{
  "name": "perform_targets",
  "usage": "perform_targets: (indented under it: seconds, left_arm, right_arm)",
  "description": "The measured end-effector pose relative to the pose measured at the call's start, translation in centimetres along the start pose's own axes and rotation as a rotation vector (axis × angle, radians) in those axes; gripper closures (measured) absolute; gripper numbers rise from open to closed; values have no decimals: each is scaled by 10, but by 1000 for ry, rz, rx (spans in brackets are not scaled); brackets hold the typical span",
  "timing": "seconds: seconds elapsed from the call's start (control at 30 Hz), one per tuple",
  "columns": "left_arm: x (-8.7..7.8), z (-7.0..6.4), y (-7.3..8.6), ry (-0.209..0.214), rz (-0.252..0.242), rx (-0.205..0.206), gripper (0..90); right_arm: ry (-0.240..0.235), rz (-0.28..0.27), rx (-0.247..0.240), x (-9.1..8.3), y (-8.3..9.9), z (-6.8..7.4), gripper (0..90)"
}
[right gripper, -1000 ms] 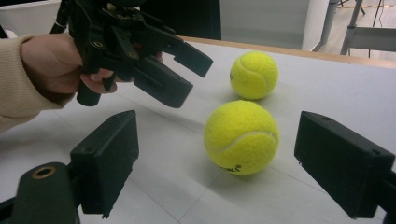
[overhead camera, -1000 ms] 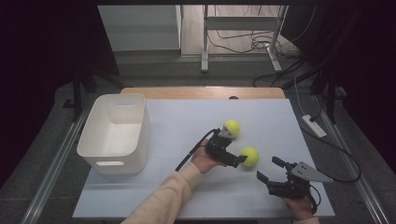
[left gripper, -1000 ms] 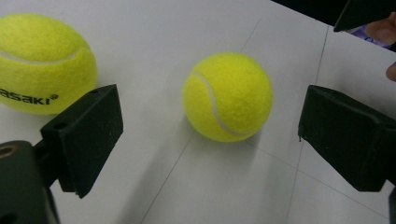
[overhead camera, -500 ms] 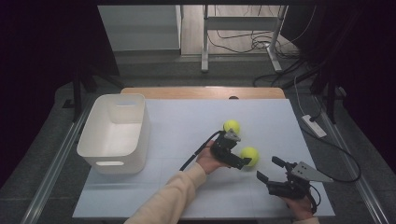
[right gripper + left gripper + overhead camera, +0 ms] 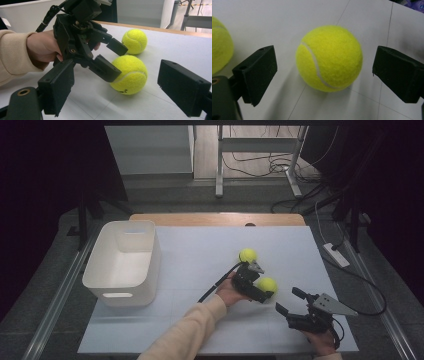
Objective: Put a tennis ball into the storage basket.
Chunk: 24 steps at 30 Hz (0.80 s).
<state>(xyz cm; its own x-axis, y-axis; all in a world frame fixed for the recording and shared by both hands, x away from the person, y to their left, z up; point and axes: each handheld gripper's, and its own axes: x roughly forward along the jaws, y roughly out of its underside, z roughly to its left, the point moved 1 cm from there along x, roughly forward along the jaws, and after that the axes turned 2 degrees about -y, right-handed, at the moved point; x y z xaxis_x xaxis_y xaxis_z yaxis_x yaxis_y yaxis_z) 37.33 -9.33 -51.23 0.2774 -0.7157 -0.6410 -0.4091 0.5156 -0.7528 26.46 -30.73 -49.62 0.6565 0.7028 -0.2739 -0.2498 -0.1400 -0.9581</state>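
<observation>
Yellow felt marks the nearer tennis ball (image 5: 329, 58), a round fuzzy ball with a white seam, which is seen resting on the white table top (image 5: 200, 260) right of centre and toward the person's side. It lies straight ahead of the left gripper (image 5: 261, 292), between its two black jaws; these are spread wide, with a gap visible on either side of the ball, so nothing is gripped yet. A sphere has no long axis, so no turning of the hand is judged necessary: the jaws need only be closed where they stand, perhaps after being pushed slightly further forward. A second yellow tennis ball (image 5: 247, 255) is found just beyond, close to the first but apart from it. The right gripper (image 5: 289, 302) is held nearer the table's front edge, wide open and empty, pointed toward the first ball but clearly farther off. The white plastic bin (image 5: 145, 255) stands well apart at the left.
</observation>
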Motion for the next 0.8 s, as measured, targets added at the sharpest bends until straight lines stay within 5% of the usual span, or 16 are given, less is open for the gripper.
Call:
perform_targets:
  seconds: [0.4, 0.53, 0.6, 0.8]
  left_arm:
    - [19, -3, -2, 21, 28, 2, 83]
    - [22, -2, -1, 32, 40, -5, 138]
    - [23, -1, 0, 34, 46, -5, 240]
    - [21, 0, 0, 37, 51, -2, 261]
  right_arm:
    - [0, 5, 2, -1, 1, -1, 140]
    - [0, 3, 2, -1, 1, -2, 140]
    - [0, 6, 2, -1, 1, -2, 140]
    - [1, 8, -1, -1, 2, -2, 140]
